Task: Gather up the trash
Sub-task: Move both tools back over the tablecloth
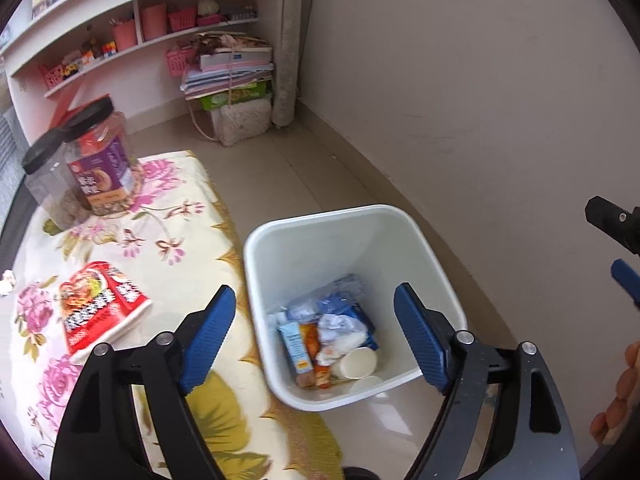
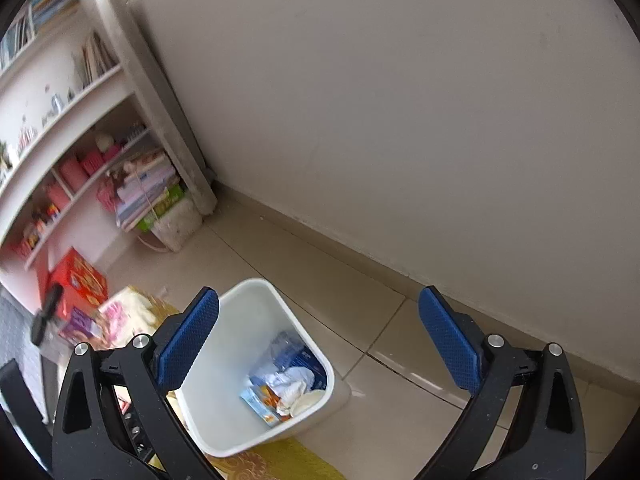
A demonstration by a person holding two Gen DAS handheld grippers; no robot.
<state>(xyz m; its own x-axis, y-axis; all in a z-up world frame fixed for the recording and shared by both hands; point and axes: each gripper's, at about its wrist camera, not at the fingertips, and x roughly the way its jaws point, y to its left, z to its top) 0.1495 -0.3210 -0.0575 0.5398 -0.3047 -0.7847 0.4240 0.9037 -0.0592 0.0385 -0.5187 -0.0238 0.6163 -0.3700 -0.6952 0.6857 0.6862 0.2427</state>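
- Left wrist view: the trash (image 1: 328,336) in the bin (image 1: 352,240) is a jumble of wrappers, a small carton and white cups; the single pieces are hard to tell apart, and the bin's near wall hides its lower corner.
- The fisheye edge cuts off the jars (image 1: 92,160) at far left, a bit of white scrap (image 1: 7,282) and a hand (image 1: 616,392) at far right.
- Of the right gripper (image 1: 618,248) only a black tip and a blue pad show at the right edge.
- The left gripper (image 1: 316,332) stands wide open with nothing between its fingers (image 1: 210,336); the bin lies straight ahead between them, untouched.
- A red packet (image 1: 100,304) lies on the floral cloth (image 1: 168,240), just left of the left finger.
- Right wrist view: the picture is blurred at left; the shelves (image 2: 60,120), a red box (image 2: 80,280) and a dark jar lid (image 2: 46,316) are smeared.
- The left finger covers the bin's (image 2: 248,320) near left wall.
- The right gripper (image 2: 320,336) is spread wide and empty; its fingers (image 2: 448,344) touch nothing.
- The bin sits below and ahead, nearer the left finger, with the trash (image 2: 288,384) heaped in its bottom; bare floor (image 2: 380,340) lies by the right finger.
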